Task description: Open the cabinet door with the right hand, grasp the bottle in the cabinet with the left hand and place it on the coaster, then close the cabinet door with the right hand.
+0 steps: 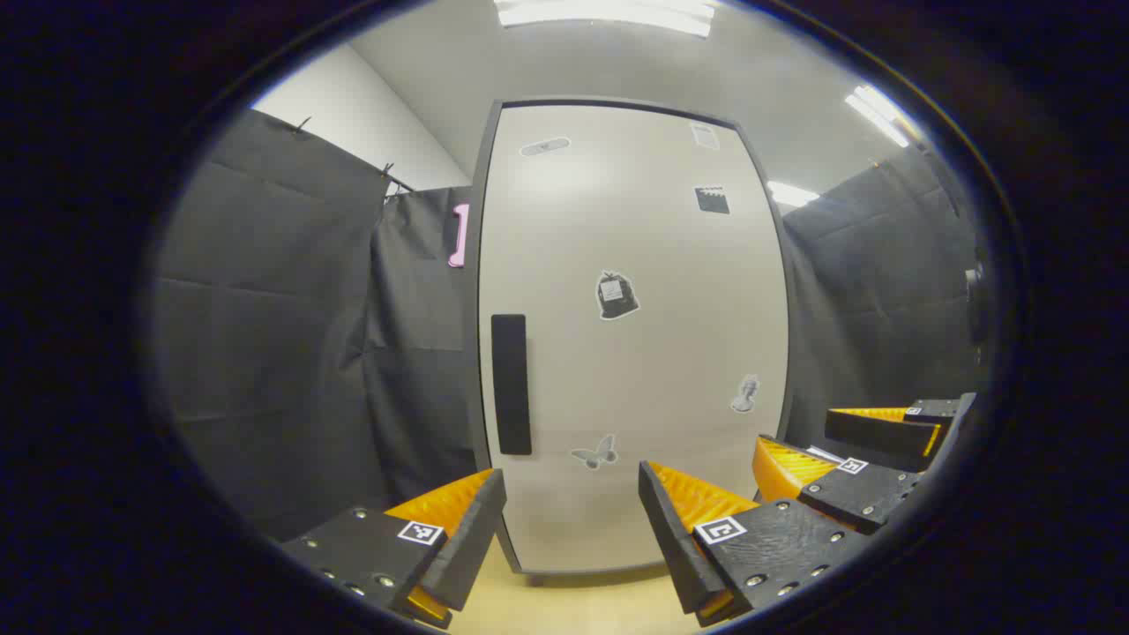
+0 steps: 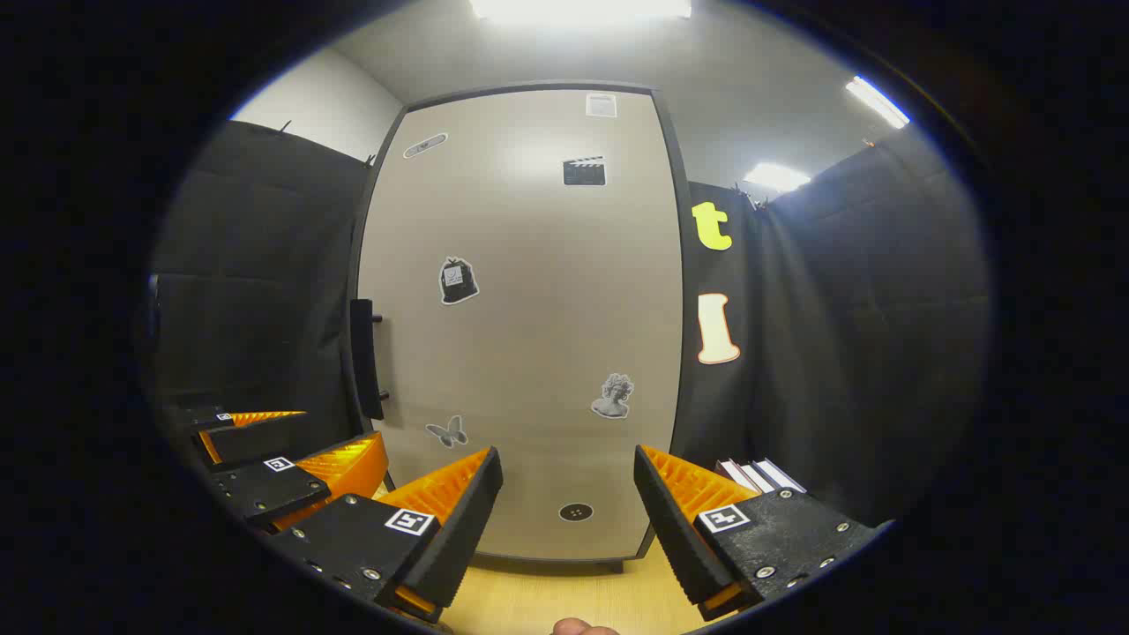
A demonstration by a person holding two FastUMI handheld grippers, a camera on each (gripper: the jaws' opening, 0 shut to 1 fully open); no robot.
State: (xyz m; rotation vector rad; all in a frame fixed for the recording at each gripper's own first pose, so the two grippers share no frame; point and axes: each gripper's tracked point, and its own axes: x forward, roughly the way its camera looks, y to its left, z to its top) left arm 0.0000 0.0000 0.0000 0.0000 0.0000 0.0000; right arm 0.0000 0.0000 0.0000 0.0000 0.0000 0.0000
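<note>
My left gripper point(image 1: 571, 520) sits at the bottom of the left gripper view with its jaws spread wide and nothing between them; through the gap I see the lower part of the cabinet door point(image 1: 631, 353), which fills the centre of the frame and stands shut; its dark upright handle point(image 1: 511, 384) lies left of centre, along the door's left edge; small stickers dot the panel, among them a butterfly sticker point(image 1: 594, 453) low down near the handle. At the lower right of that same view my right gripper point(image 1: 825, 445) shows farther off, its jaws also apart and holding nothing. The pale wooden tabletop point(image 1: 564, 604) shows at the bottom, under the door's lower edge.

In the right gripper view my right gripper point(image 2: 569, 511) is at the bottom, jaws well open and empty, pointed at the closed door; the handle is at the left of centre, standing off the panel on short posts; my left gripper is at the lower left of the frame, just beside my right one's left finger; a few upright books point(image 2: 758, 474) peek out at the lower right, behind my right finger; I cannot tell where the bottle or the coaster are, the door being closed.
</note>
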